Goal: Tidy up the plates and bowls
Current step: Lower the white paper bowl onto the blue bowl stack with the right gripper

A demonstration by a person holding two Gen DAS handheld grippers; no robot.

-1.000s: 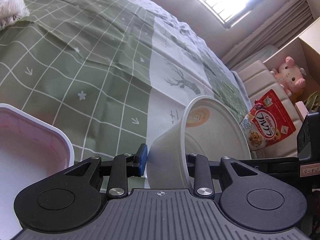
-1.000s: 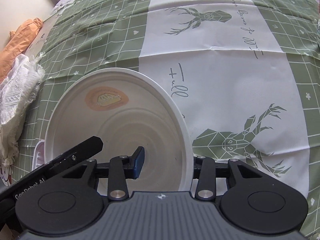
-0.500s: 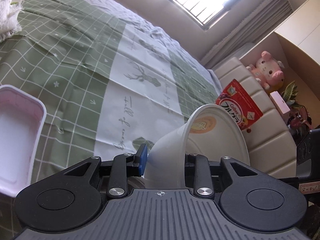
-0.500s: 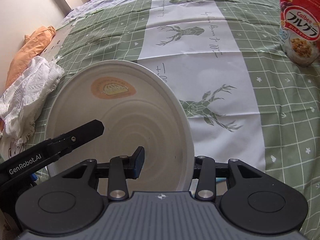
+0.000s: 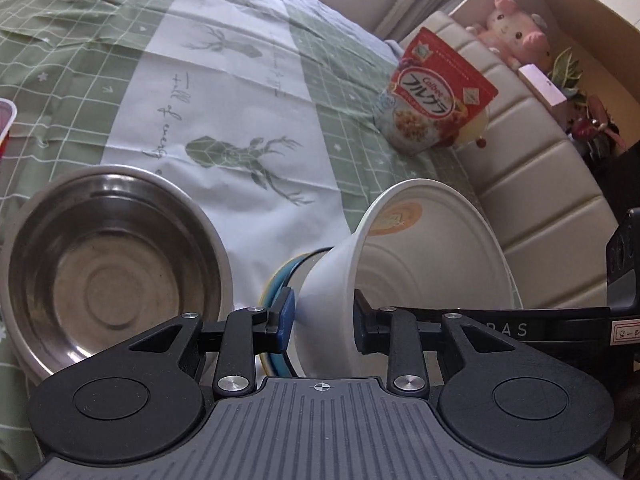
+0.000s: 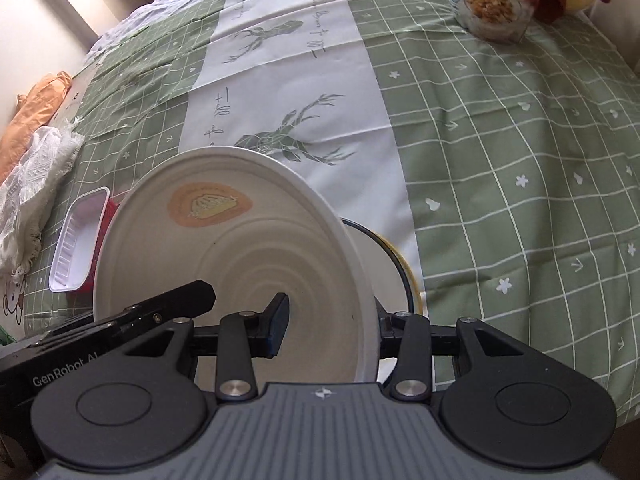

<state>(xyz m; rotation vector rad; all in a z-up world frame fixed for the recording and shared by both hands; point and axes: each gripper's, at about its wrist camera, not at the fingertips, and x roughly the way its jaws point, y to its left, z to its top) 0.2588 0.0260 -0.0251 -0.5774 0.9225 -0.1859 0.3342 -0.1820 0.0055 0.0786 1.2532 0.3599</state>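
White bowl [image 6: 240,264]: large, thin-walled, probably light moulded plastic or paper; likely stiff at the rim and flexible in the wall, so excess pinch may dent it. Take hold at the rim and wall, as both grippers do now. It is carried tilted, mouth facing right in the left wrist view, above the near edge of the bedspread [image 5: 224,92]. Inside: concentric ridges and an orange-yellow printed emblem near the far rim.

Steel bowl [image 5: 108,260]: rests upright on the bedspread, near left. Probably heavier and rigid, with a smooth, slippery wall; grip across the rim.

Plate [image 6: 394,276]: blue-and-yellow rim, lying just beside and partly under the white bowl. Likely ceramic, hence fragile.

Left gripper [image 5: 324,320]: fingers narrow, clamped across the white bowl's wall, one pad outside, one inside.

Right gripper [image 6: 330,324]: fingers narrow, clamped on the opposite wall of the same bowl
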